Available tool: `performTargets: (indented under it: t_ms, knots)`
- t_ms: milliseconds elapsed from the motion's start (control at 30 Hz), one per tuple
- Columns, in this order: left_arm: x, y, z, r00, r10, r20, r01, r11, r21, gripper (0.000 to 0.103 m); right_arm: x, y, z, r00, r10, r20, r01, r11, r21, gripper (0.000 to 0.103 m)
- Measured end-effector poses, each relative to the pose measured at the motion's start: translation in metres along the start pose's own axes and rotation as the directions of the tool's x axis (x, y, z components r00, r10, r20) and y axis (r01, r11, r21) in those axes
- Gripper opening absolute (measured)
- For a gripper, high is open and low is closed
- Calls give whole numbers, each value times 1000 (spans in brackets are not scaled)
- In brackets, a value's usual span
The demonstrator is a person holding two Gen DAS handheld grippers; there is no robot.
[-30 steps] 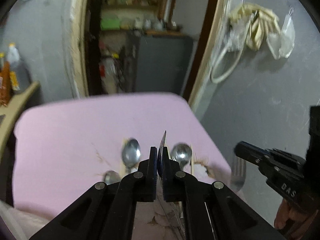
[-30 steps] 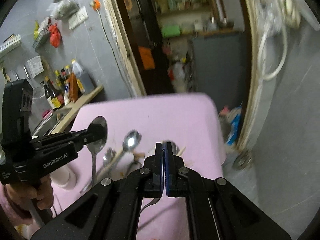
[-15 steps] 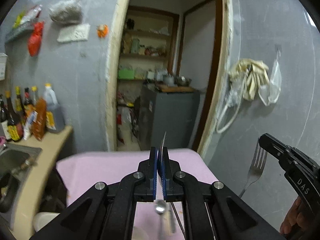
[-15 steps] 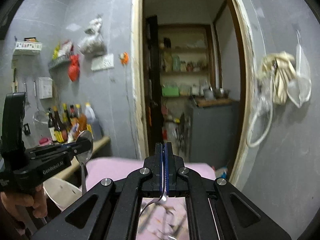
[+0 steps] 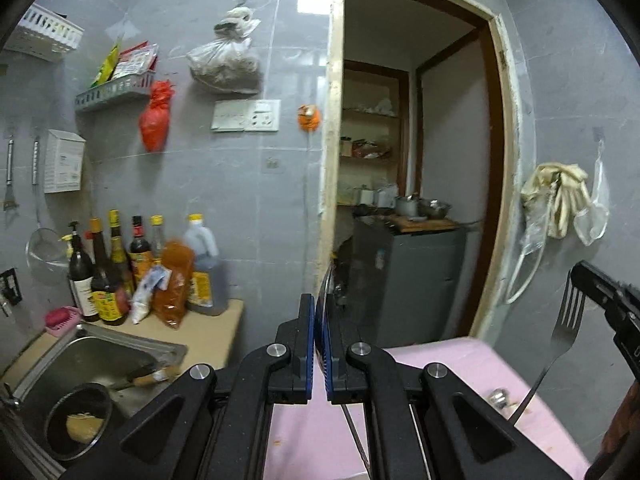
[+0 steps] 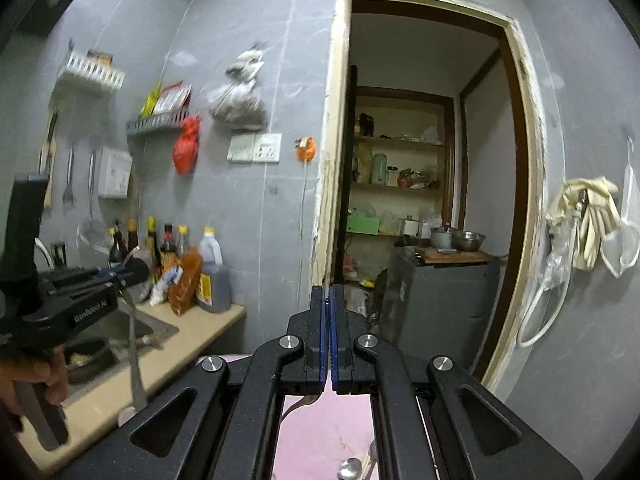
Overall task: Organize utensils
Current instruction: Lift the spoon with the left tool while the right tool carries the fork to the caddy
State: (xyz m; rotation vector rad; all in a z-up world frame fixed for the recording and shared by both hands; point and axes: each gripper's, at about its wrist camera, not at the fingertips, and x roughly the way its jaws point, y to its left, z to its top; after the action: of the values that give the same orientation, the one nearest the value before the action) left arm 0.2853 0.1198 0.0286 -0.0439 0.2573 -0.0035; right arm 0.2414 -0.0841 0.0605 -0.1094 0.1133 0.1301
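Note:
My left gripper (image 5: 320,312) is shut on a steel spoon, seen edge-on in its own view; the right wrist view shows that spoon (image 6: 134,360) hanging from it (image 6: 140,270). My right gripper (image 6: 328,300) is shut on a steel fork, whose handle (image 6: 304,400) curves below the fingers. The left wrist view shows the fork (image 5: 564,328) hanging tines-up from the right gripper (image 5: 580,276). Both grippers are raised above the pink table (image 5: 460,364). More spoons (image 6: 350,468) lie on the table below.
A steel sink (image 5: 92,364) with a dark bowl (image 5: 78,416) is at lower left. Sauce bottles (image 5: 120,268) stand on the counter behind it. An open doorway (image 5: 408,184) is straight ahead. Gloves and bags (image 5: 560,204) hang on the right wall.
Both grippers have risen and tilted up from the table, each keeping its utensil. The views now face the wall and doorway instead of the pink tabletop.

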Motion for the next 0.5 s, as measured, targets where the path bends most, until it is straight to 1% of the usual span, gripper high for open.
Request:
performTargets:
  t_ms: [100, 200, 333, 500]
  knots:
    - [4, 9, -16, 1000, 13, -1, -13, 1000, 10, 4, 5, 18, -13, 1000, -22, -8, 22, 998, -60, 2]
    - [6, 13, -35, 1000, 16, 5, -16, 1000, 6, 4, 12, 32, -30, 999, -33, -34, 30, 995, -97, 2]
    - [14, 9, -65, 1000, 28, 11, -28, 999, 16, 4, 15, 40, -51, 998, -44, -54, 37, 992, -119, 2]
    - [22, -2, -93, 1000, 26, -4, -26, 999, 36, 4, 24, 44, -75, 993, -33, -116, 21, 994, -107, 2]
